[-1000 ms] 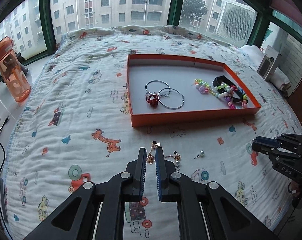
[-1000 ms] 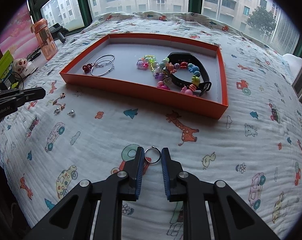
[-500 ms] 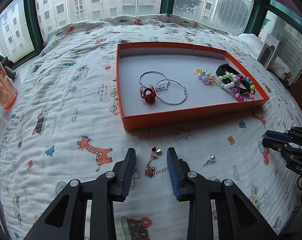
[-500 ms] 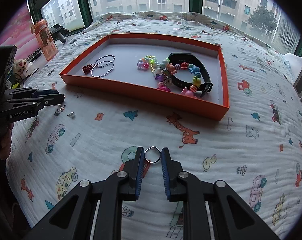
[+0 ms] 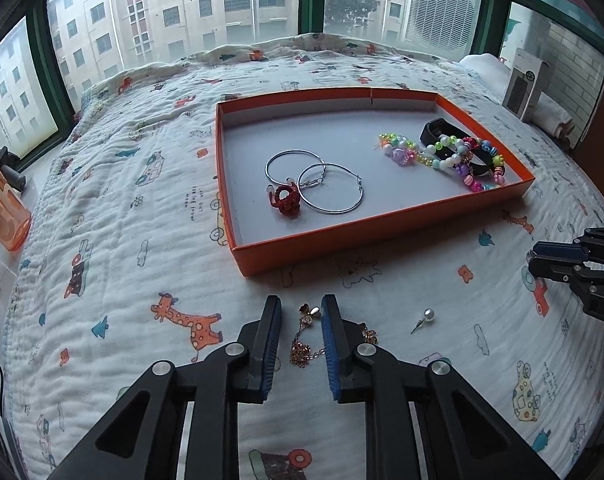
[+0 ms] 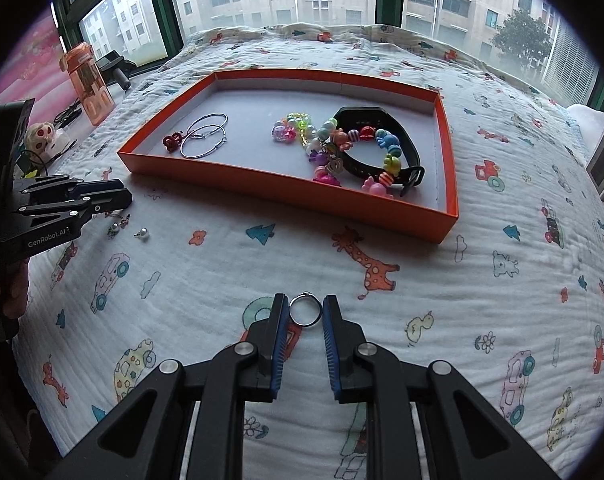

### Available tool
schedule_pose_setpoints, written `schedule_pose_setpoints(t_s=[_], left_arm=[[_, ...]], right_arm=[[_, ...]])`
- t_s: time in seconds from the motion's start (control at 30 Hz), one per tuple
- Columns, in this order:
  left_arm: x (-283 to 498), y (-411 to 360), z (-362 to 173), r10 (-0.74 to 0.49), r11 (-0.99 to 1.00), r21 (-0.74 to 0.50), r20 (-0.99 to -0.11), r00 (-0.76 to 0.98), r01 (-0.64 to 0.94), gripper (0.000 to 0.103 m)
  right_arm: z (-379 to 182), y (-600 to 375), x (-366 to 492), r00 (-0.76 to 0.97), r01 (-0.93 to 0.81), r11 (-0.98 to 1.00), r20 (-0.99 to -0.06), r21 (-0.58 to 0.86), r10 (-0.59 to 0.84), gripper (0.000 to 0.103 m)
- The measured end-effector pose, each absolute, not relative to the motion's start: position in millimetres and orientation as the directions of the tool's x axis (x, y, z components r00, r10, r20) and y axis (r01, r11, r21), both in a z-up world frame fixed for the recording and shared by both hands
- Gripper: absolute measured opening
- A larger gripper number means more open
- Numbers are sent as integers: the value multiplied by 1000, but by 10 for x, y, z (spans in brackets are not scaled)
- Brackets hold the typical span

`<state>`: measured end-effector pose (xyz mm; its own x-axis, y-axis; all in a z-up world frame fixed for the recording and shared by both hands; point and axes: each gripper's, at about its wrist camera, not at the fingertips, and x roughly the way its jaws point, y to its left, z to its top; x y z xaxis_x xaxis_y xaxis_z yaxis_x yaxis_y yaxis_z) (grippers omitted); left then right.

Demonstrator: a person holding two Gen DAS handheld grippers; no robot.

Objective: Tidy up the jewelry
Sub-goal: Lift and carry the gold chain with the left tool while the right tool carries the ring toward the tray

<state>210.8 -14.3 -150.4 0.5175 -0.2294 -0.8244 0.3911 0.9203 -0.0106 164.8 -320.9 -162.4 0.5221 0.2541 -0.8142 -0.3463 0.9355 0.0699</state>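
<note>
Tray (image 5: pixel 382 229) already holds hoops (image 5: pixel 330 194), red ring (image 5: pixel 288 201), beads (image 5: pixel 442 158), black band (image 6: pixel 366 168). My right gripper (image 6: pixel 306 314) pinches silver ring (image 6: pixel 305 309) above quilt. Left gripper (image 5: pixel 301 316) just been closing, jaws straddling gold earring (image 5: pixel 306 338), not gripped yet. Pearl stud (image 5: pixel 424 317) left on quilt.

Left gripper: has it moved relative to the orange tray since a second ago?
Yes. The left gripper has advanced toward the orange cardboard tray, which looks nearer and bigger. Its jaws have just been closing around the gold dangle earring, without pinching it.
</note>
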Motion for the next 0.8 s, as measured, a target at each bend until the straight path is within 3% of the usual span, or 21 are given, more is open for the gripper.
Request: schedule_pose_setpoints(t_s=[0.13,0.37,0.8], left_arm=[[2067,-165,-1509,-212,917,23,-818,535,397,11],[1982,-95,-1372,-218,935,-9,-803,554,355,10],[1645,0,-394,-269,944,-42,-673,689,328,10]], right_arm=[[-1626,-3210,1654,524,-344,936,-813,71,255,20],[-1581,-3254,1628,526,-325,940,-807,101,269,20],[-1194,-3304,1461,602,-329,940,-746,93,285,20]])
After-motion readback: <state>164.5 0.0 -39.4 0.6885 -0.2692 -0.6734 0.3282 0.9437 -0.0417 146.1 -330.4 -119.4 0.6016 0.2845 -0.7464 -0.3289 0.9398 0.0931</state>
